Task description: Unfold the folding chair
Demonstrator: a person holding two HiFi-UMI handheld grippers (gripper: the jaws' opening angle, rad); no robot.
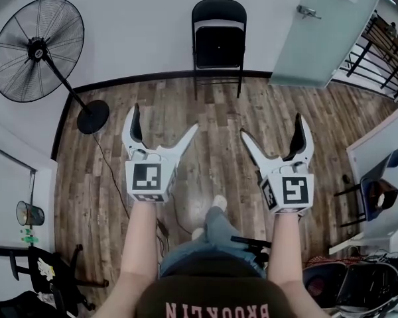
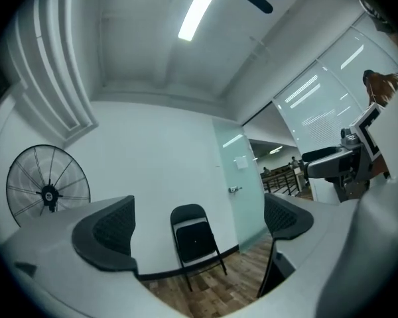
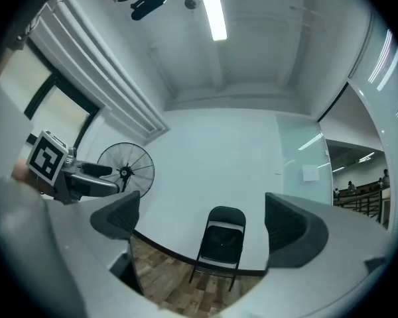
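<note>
Black metal tube frame, dark seat and back panel: the folding chair [image 1: 218, 45] stands folded flat, upright, leaning against the white wall [image 1: 139, 32] at the far side of the wooden floor [image 1: 219, 111]. The seat is tipped up close to the backrest and the legs are together. A standing fan [image 1: 36, 48] is off to its left and a frosted glass door [image 1: 325, 38] to its right, both apart from it.

The person stands well back from the chair. The left hand-held gripper [image 1: 164, 119] and right hand-held gripper [image 1: 270, 126] are held out side by side, roughly level. Both have their jaws spread wide with nothing between the pads. Each gripper view frames the chair in the gap between its jaws, far off.

Handling, as a judgement:
- The frame looks rigid and fairly heavy for a pad grip, and it will not flex.
- Painted tube is likely smooth, so the pads may slide along it unless they close squarely across the tube.
- The seat pivots on side hinges, which are probably stiff at first and free after that.
- The feet may skate on the wood floor when the seat is pushed down.

Best holds: one gripper on the top rail of the backrest to steady the chair and tilt it off the wall, the other on the free front edge of the seat to swing it down. Keep the pads clear of the hinge links at the sides, where the frame scissors.
</note>
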